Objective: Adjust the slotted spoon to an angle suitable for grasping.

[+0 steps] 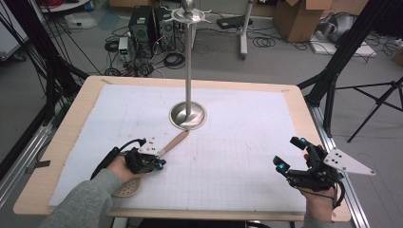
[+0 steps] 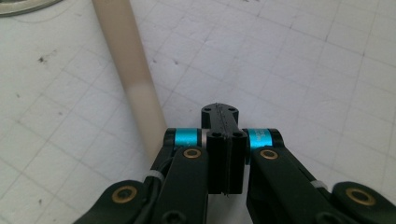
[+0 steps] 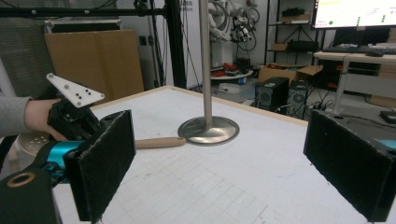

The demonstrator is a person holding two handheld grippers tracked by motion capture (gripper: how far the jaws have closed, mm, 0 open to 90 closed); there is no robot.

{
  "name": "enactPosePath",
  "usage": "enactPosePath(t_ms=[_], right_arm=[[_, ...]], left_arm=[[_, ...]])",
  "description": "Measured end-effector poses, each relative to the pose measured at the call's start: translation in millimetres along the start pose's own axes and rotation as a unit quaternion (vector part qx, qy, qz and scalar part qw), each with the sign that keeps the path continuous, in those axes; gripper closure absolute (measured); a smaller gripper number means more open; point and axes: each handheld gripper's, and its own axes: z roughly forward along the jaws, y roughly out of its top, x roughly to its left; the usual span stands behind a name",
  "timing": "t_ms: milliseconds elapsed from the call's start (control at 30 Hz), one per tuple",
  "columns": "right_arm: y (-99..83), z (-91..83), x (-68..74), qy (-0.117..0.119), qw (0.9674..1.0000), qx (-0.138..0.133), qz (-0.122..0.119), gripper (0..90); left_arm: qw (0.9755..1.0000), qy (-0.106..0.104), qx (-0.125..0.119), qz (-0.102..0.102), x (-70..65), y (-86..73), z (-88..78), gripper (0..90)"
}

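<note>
My left gripper [image 1: 151,162] is near the front left corner of the table [image 1: 71,124], its jaws pressed together with nothing between them, just beside the wooden handle [image 2: 133,79] of a slotted spatula [image 1: 157,156] that lies flat on the white gridded mat [image 1: 237,142]. My right gripper [image 1: 293,152] is near the front right edge, its jaws spread wide and empty. Farther, towards the middle of the table, the handle tip almost touches the round base of the metal stand [image 1: 188,114], which rises upright.

The stand [image 1: 188,115] sits mid-table [image 1: 294,102]; the spoon [image 1: 173,142] runs from its base toward the near-left corner, its bowl seemingly under the left hand [image 1: 121,168].
</note>
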Motion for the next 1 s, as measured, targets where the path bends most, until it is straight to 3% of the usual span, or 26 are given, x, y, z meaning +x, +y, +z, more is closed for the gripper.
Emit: enactPosePath(t_ms=[133,433,767,967,1000], right_arm=[[0.0,-0.3,0.3,0.001,1.0,0.002,0.0,8.5],[0.4,-2.7,-0.3,-0.001,1.0,-0.001,-0.001,8.5],[-0.7,-2.3,0.1,0.0,1.0,0.001,0.001,8.5],[-1.2,-2.1,0.1,-0.004,1.0,0.005,0.0,8.5],[-1.3,-1.6,0.1,-0.002,1.0,0.004,0.0,8.5]], left_arm=[[0.9999,0.01,0.005,-0.001,5.3,-6.8,-7.1,89.8],[0.9999,0.011,0.006,0.004,6.2,-10.2,-10.2,89.8],[0.9998,0.017,0.003,-0.006,12.1,-27.4,-24.4,89.8],[0.9998,0.011,0.003,-0.015,14.2,-27.6,-25.4,89.8],[0.9997,0.01,-0.012,-0.018,14.8,-27.0,-26.4,89.8]])
